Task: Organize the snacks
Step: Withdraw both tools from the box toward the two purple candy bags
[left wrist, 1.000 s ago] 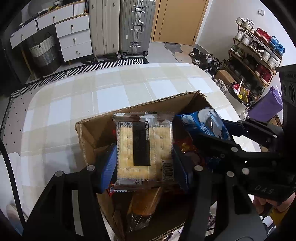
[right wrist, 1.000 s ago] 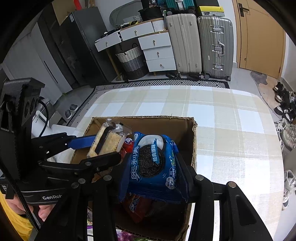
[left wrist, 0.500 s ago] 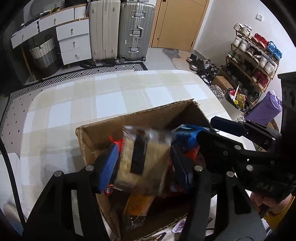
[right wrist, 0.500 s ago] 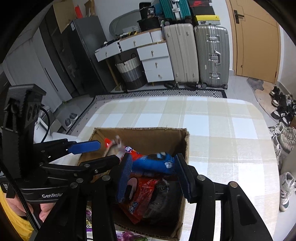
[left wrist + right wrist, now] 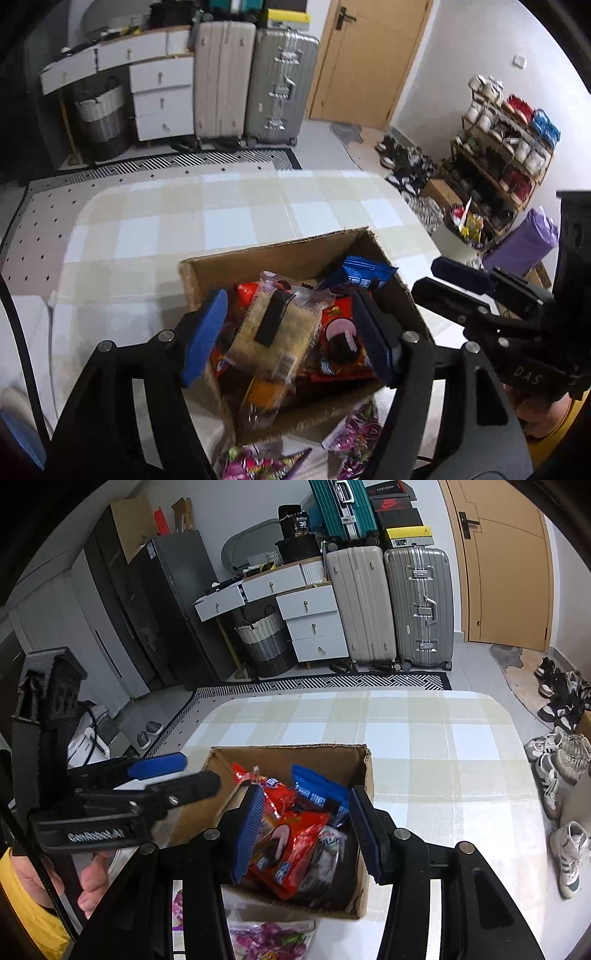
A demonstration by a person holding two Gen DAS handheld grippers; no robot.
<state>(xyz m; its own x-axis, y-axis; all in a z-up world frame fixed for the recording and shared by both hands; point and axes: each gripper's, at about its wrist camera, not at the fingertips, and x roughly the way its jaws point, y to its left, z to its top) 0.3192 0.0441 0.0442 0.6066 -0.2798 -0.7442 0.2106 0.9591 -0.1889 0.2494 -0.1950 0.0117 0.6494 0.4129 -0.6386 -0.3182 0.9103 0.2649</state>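
A cardboard box [image 5: 280, 254] [image 5: 365, 771] stands on the checked tablecloth and holds several snack packs. A clear cracker pack [image 5: 275, 334] lies on top of red packs [image 5: 340, 332] in it, and a blue cookie pack [image 5: 364, 275] [image 5: 314, 790] lies at the far side. My left gripper [image 5: 288, 332] is open and empty just above the box, with the cracker pack lying loose below its jaws. My right gripper [image 5: 304, 830] is open and empty above the red packs [image 5: 291, 845]. Each gripper shows in the other's view.
Purple candy bags [image 5: 354, 435] [image 5: 269, 938] lie on the table in front of the box. The checked table [image 5: 424, 738] stretches beyond the box. Suitcases [image 5: 417, 602], drawers and a shoe rack [image 5: 506, 147] stand around the room.
My left gripper let go of the cracker pack and my right let go of the blue cookie pack. Both packs dropped into the box. Both grippers rose and drew back.
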